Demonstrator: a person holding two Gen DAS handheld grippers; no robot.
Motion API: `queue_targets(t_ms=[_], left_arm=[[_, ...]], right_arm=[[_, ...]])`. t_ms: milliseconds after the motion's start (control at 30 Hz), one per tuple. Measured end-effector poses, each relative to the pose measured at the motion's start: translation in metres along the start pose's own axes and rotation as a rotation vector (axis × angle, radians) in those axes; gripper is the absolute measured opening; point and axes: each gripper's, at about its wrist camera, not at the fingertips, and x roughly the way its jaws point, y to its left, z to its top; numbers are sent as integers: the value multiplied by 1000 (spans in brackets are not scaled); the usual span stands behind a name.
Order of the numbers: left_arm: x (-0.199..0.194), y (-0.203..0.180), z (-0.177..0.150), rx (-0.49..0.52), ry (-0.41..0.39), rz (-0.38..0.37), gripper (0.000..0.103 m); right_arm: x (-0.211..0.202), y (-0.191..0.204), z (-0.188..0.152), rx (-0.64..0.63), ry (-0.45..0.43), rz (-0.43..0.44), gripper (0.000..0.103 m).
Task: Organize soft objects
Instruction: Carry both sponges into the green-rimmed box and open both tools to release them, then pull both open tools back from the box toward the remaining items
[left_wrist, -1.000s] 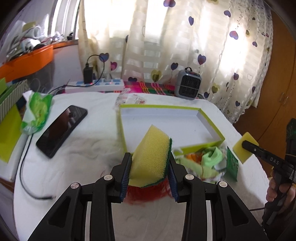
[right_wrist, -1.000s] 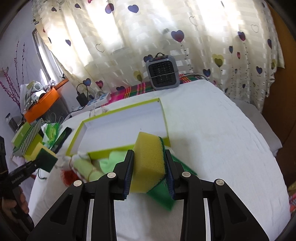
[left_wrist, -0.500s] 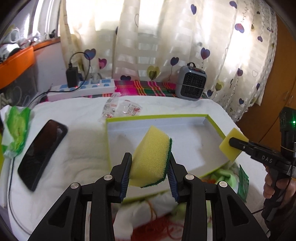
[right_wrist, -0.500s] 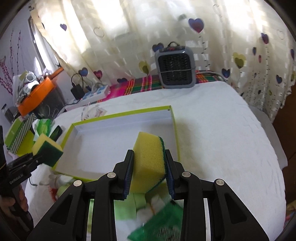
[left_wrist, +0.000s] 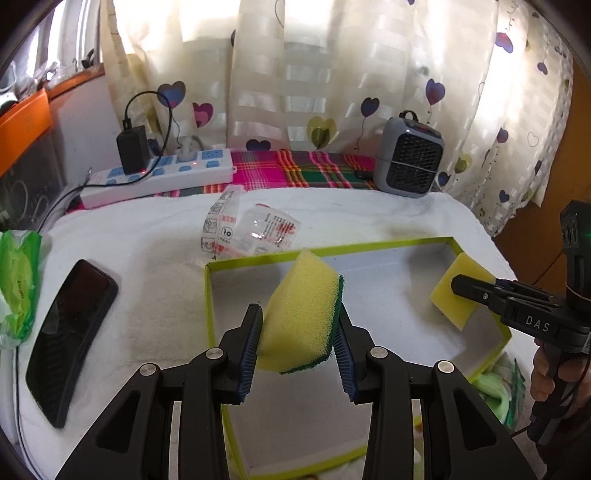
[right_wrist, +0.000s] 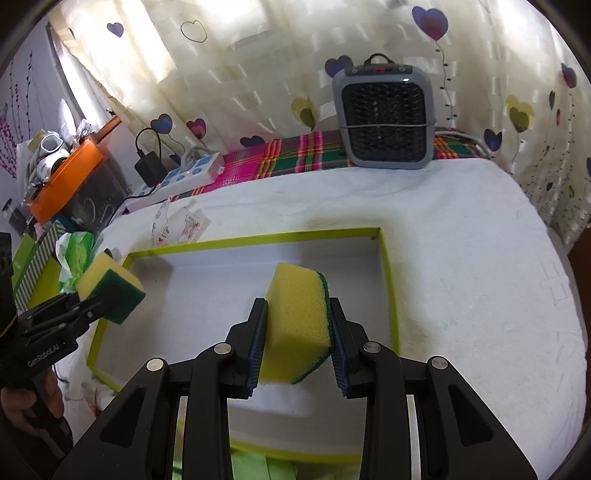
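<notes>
Two yellow-green sponges (left_wrist: 301, 314) (right_wrist: 297, 325) tilted above green-rimmed box (left_wrist: 210, 295).

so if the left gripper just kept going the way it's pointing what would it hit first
Most likely the white floor of the green-edged box. The left gripper holds a sponge over it, pointing down into it; depth is hard to judge.

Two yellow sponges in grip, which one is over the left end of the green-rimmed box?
The yellow-and-green scrub sponge in the left gripper. The right gripper holds its matching sponge nearer the shallow green-rimmed box's right wall.
</notes>
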Motion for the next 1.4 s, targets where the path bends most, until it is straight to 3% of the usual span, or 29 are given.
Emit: queue_targets(t_ms=[300, 467, 633, 933, 1400], left_arm=[[14, 1, 3, 2, 32, 12, 36], [15, -1, 2, 13, 39, 22, 39], [12, -3, 1, 21, 25, 27, 47], [4, -6, 0, 17, 8, 7, 51], [-43, -4, -15, -6, -50, 11, 53]], right_arm=[[8, -1, 5, -10, 1, -17, 36], [10, -1, 5, -24, -4, -51, 54], [7, -2, 5, -27, -23, -59, 62], [0, -2, 3, -23, -40, -71, 63], [-38, 4, -10, -6, -96, -58, 63]])
